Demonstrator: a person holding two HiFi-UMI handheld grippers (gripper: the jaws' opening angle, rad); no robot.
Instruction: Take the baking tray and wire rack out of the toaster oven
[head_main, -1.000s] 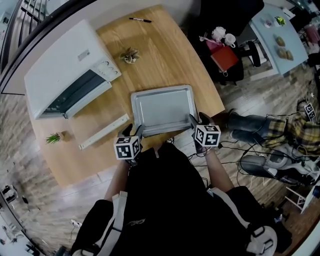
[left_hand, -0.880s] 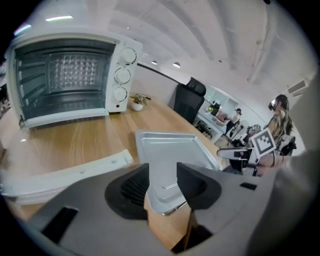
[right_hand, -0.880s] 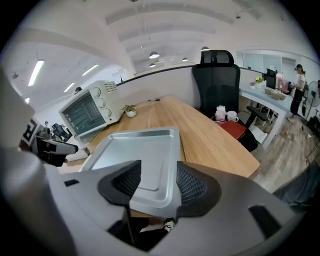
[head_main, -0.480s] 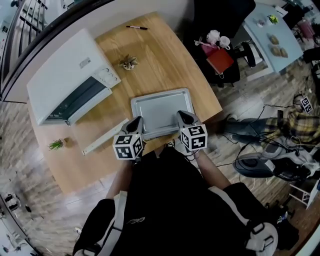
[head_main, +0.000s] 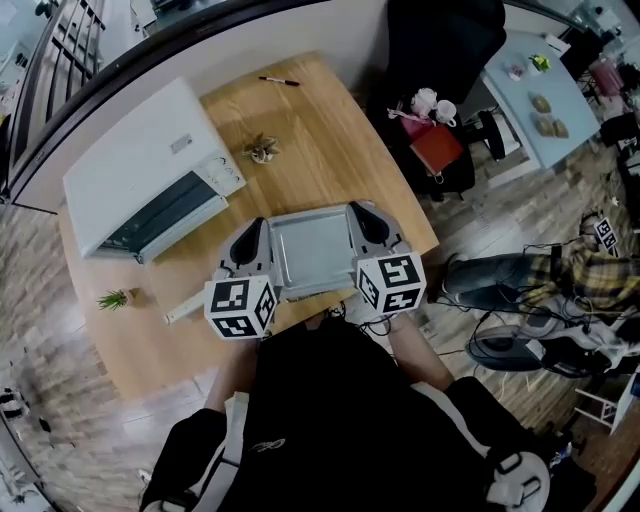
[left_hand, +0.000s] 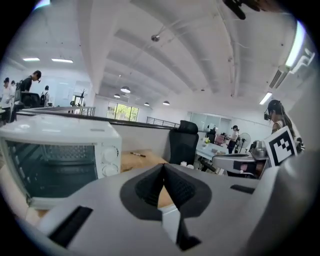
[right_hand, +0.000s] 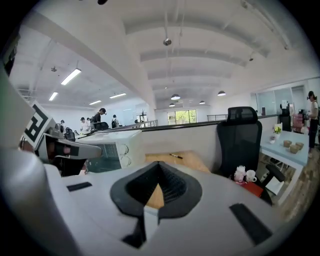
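Note:
The silver baking tray (head_main: 312, 252) lies flat on the wooden table (head_main: 330, 140), in front of the white toaster oven (head_main: 140, 165). Both grippers hang in the air above it. My left gripper (head_main: 248, 240) is over the tray's left edge, and my right gripper (head_main: 362, 222) is over its right edge. Each is shut with nothing between the pads. In the left gripper view the shut left gripper (left_hand: 164, 169) points toward the toaster oven (left_hand: 52, 160), whose glass front shows a dark inside. In the right gripper view the shut right gripper (right_hand: 160, 169) faces the toaster oven (right_hand: 112, 150) and the table's far end.
A long white strip (head_main: 186, 308) lies on the table left of the tray. A small dried plant (head_main: 262, 150), a pen (head_main: 278, 81) and a green sprig (head_main: 115, 298) also rest there. A black chair (head_main: 445, 40) and a red bag (head_main: 437, 145) stand beyond the right edge.
Both grippers left the tray's near edge, shut, and rose well above the table. They now appear larger over the tray's sides. The tray stayed where it was.

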